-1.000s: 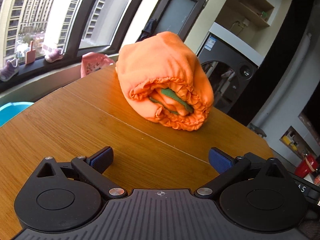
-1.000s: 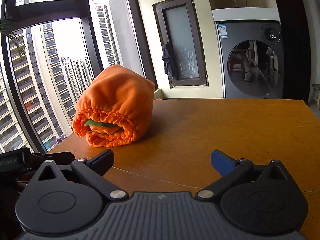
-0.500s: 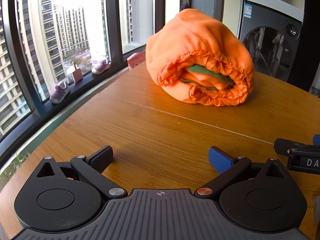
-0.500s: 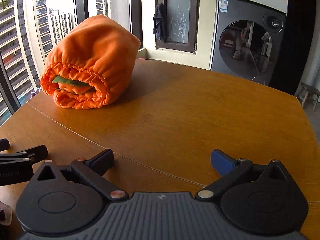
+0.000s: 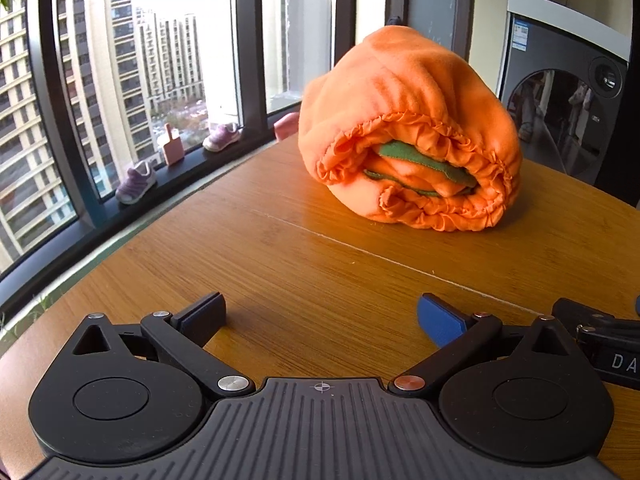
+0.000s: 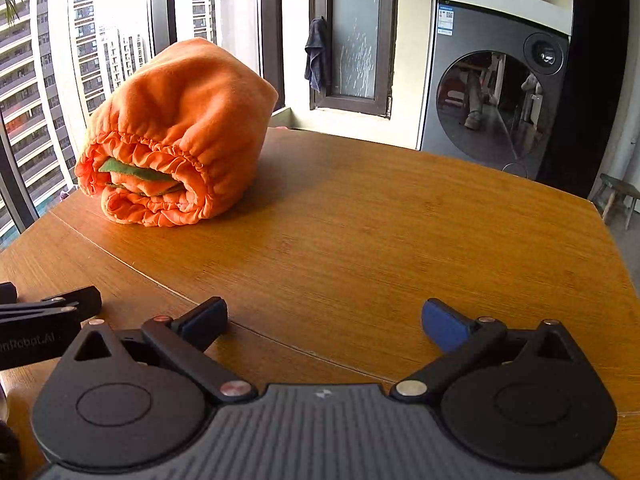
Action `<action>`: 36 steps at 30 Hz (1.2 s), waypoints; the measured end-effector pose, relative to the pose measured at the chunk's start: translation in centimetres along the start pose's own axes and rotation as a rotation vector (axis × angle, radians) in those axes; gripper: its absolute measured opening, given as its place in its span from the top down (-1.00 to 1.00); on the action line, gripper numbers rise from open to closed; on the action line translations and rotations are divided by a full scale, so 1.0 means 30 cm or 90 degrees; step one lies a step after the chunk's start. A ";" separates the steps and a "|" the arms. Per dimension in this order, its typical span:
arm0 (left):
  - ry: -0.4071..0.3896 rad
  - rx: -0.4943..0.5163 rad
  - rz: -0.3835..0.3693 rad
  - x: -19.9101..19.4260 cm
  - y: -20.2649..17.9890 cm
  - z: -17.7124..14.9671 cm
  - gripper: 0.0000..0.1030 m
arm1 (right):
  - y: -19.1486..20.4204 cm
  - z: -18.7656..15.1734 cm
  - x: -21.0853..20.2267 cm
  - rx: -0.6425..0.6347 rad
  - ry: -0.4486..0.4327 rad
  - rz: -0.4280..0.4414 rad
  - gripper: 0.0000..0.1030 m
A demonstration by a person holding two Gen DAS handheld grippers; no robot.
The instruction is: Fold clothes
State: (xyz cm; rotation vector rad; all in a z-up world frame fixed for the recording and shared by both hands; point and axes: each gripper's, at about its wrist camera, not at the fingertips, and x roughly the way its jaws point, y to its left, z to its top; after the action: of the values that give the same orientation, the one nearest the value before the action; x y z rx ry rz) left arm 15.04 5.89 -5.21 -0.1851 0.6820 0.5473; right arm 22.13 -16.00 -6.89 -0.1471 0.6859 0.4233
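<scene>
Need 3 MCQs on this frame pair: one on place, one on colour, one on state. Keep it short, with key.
1. Where is the orange garment bundle?
A. On the windowsill
B. On the wooden table, near the window side
C. Inside the washing machine

2. What colour shows inside the bundle's gathered opening?
A. Green
B. Purple
C. White

3. What state are the two hand-held grippers in?
A. Both shut on the bundle
B. Left shut, right open
C. Both open, holding nothing

Key: B, the bundle rests on the tabletop by the windows; A, a green strip sits among the orange folds; C, the left hand-held gripper and right hand-held gripper each show fingers spread wide with only bare table between them.
</scene>
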 end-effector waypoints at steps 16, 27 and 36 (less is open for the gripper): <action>0.001 -0.003 -0.004 0.007 0.017 -0.005 -1.00 | -0.011 0.002 -0.014 0.001 0.000 -0.001 -1.00; 0.001 -0.003 -0.004 0.005 0.016 -0.005 -1.00 | -0.012 0.003 -0.016 0.001 0.000 -0.002 -1.00; 0.001 -0.003 -0.004 0.002 0.013 -0.006 -1.00 | -0.013 0.003 -0.017 0.001 0.000 -0.002 -1.00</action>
State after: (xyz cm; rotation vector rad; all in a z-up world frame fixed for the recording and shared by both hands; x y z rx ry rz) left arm 14.77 6.18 -5.40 -0.1920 0.6822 0.5428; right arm 21.97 -16.50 -6.50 -0.1465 0.6865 0.4202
